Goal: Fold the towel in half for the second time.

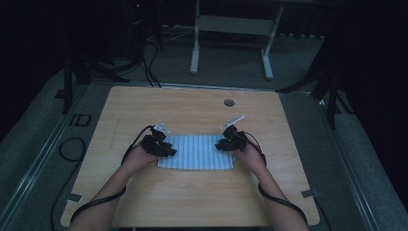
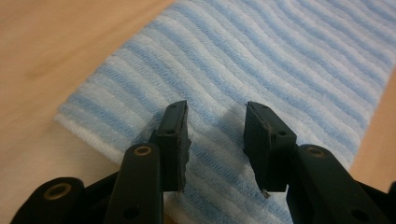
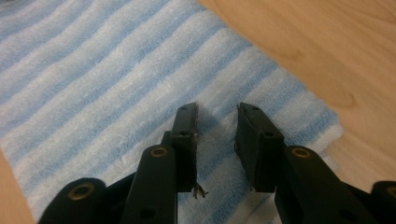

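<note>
A blue-and-white striped towel point(image 1: 197, 151) lies flat on the wooden table point(image 1: 192, 108), folded into a rectangle. My left gripper point(image 1: 169, 152) hovers over the towel's left edge and my right gripper point(image 1: 221, 145) over its right edge. In the left gripper view the black jaws of my left gripper point(image 2: 217, 111) stand apart above the striped cloth point(image 2: 261, 60), near one corner, with nothing between them. The right gripper view has my right gripper point(image 3: 218, 112) the same way, jaws apart just above the towel point(image 3: 93, 84) close to its corner, not pinching it.
A round cable hole point(image 1: 229, 102) sits in the table's far part. Beyond the table stands a white desk frame point(image 1: 231, 26) on grey floor. Black cables point(image 1: 72, 149) trail on the floor at the left, and dark stands flank both sides.
</note>
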Tool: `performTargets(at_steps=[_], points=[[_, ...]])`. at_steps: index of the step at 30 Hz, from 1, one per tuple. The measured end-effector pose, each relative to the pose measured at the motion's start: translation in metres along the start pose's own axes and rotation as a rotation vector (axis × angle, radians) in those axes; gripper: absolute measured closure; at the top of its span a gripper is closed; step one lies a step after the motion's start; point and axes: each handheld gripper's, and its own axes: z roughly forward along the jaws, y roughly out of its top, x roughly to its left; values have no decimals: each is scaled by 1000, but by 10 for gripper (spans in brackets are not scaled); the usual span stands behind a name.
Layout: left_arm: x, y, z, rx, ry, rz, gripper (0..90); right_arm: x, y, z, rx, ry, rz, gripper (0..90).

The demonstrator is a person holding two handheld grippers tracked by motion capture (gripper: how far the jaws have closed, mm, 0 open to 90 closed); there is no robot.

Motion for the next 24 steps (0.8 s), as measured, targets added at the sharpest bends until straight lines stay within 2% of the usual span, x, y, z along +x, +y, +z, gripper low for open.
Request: performTargets(at_steps=[4,8,12,15,18,21,22,23,24], points=[[9,3,0,6,9,-3,596,-4,8,5,1,9,15,672],[20,7,0,5,24,-23,595,-6,18,10,12,6,14,671],[26,8,1,1,34,-44,595,-9,24,14,14,5,22,671],[26,9,0,-1,41,-40,594,-11,29,17,19,6,26,668],[25,8,-2,-5,44,-44,554,-10,30,16,20,1,10,628],[19,7,-9,-42,27,-49,455,-4,28,8,-9,0,-20,470],[19,7,-9,-42,27,-49,424,-4,28,8,-9,0,-20,470],[16,6,-11,-51,25,-47,381,0,27,4,-22,-17,-30,398],[16,6,-11,-51,25,-47,344,0,27,4,-22,-17,-30,398]])
